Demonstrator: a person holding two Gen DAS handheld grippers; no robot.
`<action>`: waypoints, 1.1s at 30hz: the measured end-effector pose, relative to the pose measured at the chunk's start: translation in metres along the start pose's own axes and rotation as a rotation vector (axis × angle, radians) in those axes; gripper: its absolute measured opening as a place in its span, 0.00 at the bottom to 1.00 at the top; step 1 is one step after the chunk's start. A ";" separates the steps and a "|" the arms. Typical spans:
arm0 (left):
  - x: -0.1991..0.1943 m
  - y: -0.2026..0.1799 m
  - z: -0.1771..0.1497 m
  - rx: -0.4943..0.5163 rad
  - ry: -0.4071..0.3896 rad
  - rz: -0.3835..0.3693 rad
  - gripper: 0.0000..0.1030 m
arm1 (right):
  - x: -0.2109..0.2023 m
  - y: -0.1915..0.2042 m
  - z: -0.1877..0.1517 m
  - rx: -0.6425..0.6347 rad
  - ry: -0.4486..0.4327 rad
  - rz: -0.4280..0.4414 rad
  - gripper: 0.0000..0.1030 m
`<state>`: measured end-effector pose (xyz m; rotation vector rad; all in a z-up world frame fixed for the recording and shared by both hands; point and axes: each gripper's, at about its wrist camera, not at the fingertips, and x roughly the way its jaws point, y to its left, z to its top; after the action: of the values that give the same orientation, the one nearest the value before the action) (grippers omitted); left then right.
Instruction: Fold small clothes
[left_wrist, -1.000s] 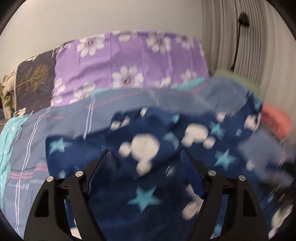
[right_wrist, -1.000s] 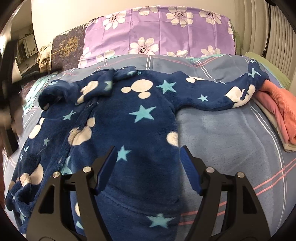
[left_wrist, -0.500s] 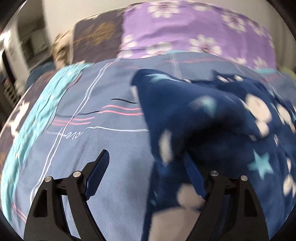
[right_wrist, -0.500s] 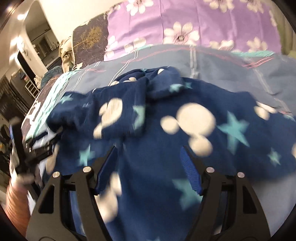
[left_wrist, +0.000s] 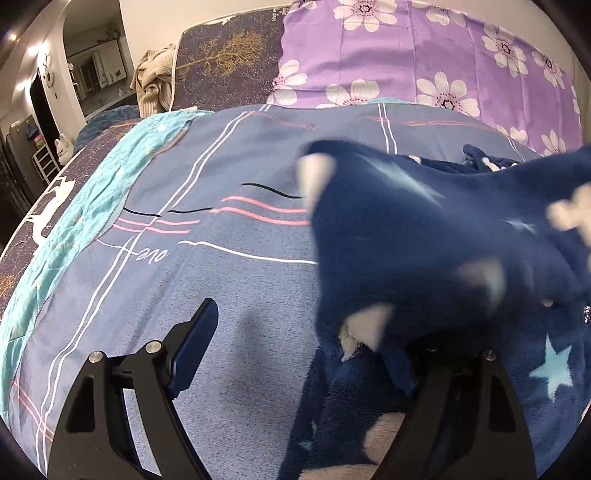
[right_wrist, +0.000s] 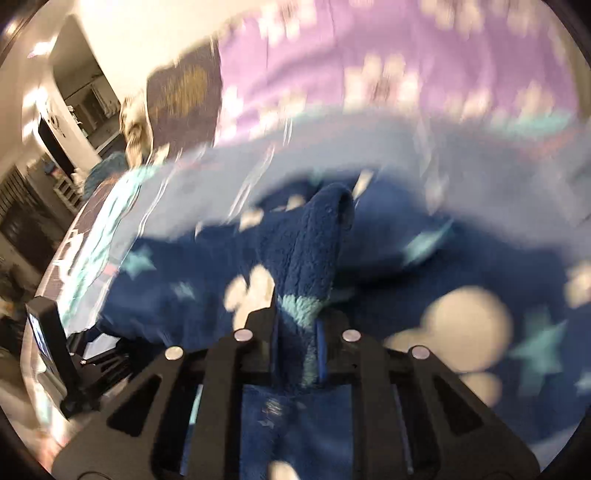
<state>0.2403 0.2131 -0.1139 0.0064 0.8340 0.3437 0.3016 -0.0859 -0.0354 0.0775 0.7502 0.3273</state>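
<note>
Right gripper just closed on fleece garment | garment drapes over left gripper's right finger

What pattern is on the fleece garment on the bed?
Navy blue fleece garment with teal stars and cream mouse-head shapes, clearest in the right wrist view.

We count one navy fleece garment printed with stars and pale blobs, and one striped blue-grey bedspread under it. Behind it we count two upright cushions, one purple with white flowers and one dark with a gold tree pattern, plus one beige knitted bundle beside the dark one. We count two grippers, the left gripper and the right gripper.
</note>
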 end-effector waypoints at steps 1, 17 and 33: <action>-0.001 -0.001 -0.001 0.003 -0.002 -0.005 0.81 | -0.018 -0.005 0.000 -0.015 -0.042 -0.036 0.15; -0.030 0.012 -0.008 0.215 -0.025 -0.183 0.65 | -0.025 -0.108 -0.070 0.218 0.152 -0.008 0.35; -0.058 -0.017 0.037 0.104 -0.062 -0.383 0.19 | 0.008 -0.094 -0.084 0.320 0.226 0.188 0.56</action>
<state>0.2362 0.1846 -0.0497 -0.0447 0.7715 -0.0604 0.2747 -0.1765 -0.1190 0.4208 1.0185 0.3966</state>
